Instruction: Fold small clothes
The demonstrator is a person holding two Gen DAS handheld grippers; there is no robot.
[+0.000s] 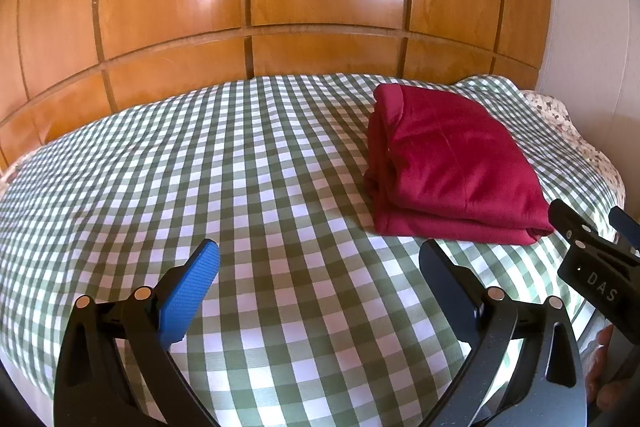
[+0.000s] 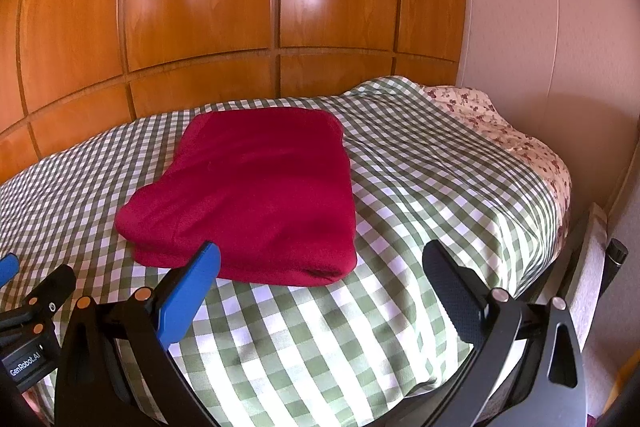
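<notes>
A dark red garment (image 1: 452, 163) (image 2: 256, 195) lies folded into a thick, neat rectangle of several stacked layers. It rests flat on the bed's green-and-white checked cover (image 1: 256, 163) (image 2: 420, 187), toward the far side near the wooden wardrobe, its folded edges showing along the near side.

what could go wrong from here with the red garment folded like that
1. The red garment lies folded in loose stacked layers; a one-sided grab by the right tool, which is open just short of its near edge, could probably pull the top layer and undo the fold.
2. The checked cover is soft and wrinkled near the far right corner, so dragging the bundle might bunch it.
3. The left tool is also open and holds nothing.
</notes>
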